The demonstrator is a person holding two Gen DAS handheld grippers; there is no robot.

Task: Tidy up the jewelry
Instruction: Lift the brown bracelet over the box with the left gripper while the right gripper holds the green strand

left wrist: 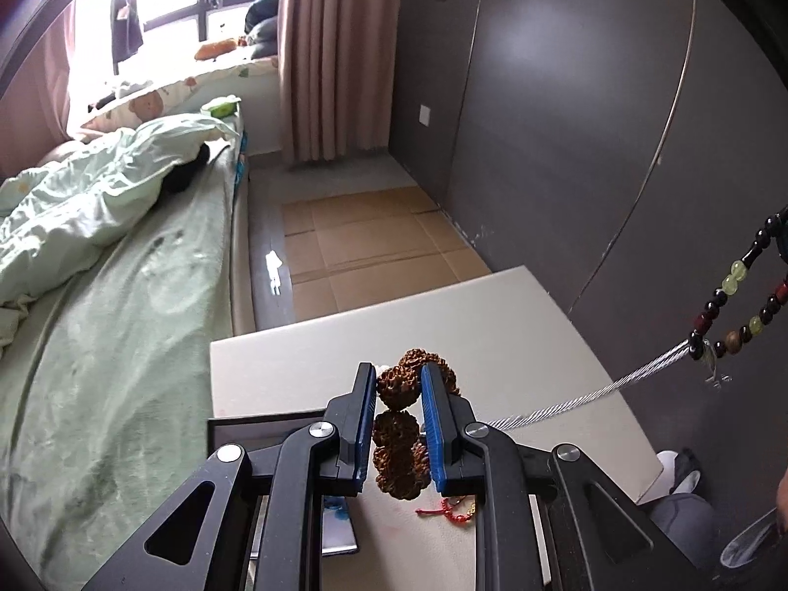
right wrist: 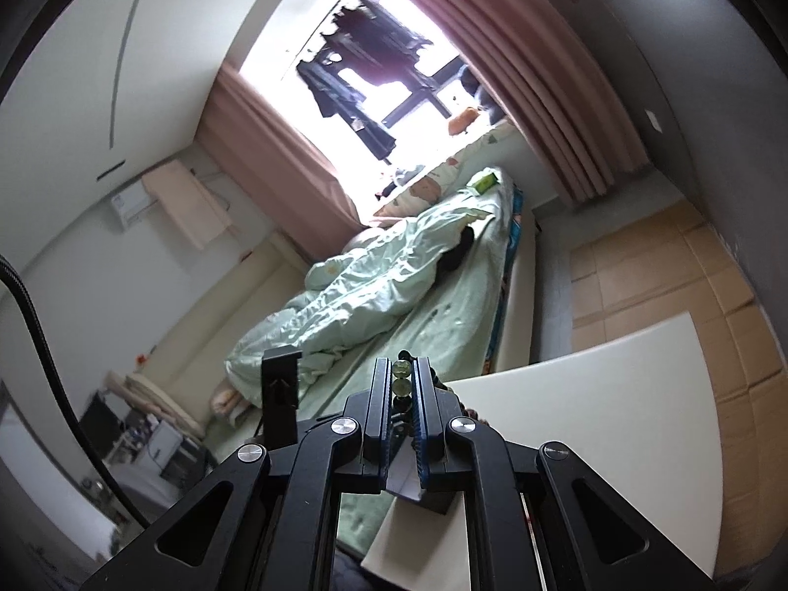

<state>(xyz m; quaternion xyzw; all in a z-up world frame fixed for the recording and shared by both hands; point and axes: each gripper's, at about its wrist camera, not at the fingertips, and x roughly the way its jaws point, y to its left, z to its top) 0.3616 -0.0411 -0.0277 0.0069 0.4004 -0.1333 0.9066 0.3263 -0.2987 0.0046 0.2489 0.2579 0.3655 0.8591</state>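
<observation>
My left gripper [left wrist: 398, 377] is shut on a bracelet of large knobbly brown seed beads [left wrist: 398, 436], held above the white table [left wrist: 492, 325]. A small red cord bracelet [left wrist: 445, 512] lies on the table under it. My right gripper [right wrist: 400, 369] is shut on a string of dark and pale green beads [right wrist: 401, 384], held up in the air. The same string [left wrist: 738, 305] hangs at the right edge of the left wrist view.
A black box with a lid [left wrist: 276, 423] sits at the table's near left corner. A bed with green bedding [left wrist: 123, 295] lies to the left. Cardboard [left wrist: 364, 246] covers the floor beyond the table. A dark wardrobe [left wrist: 566, 123] stands on the right.
</observation>
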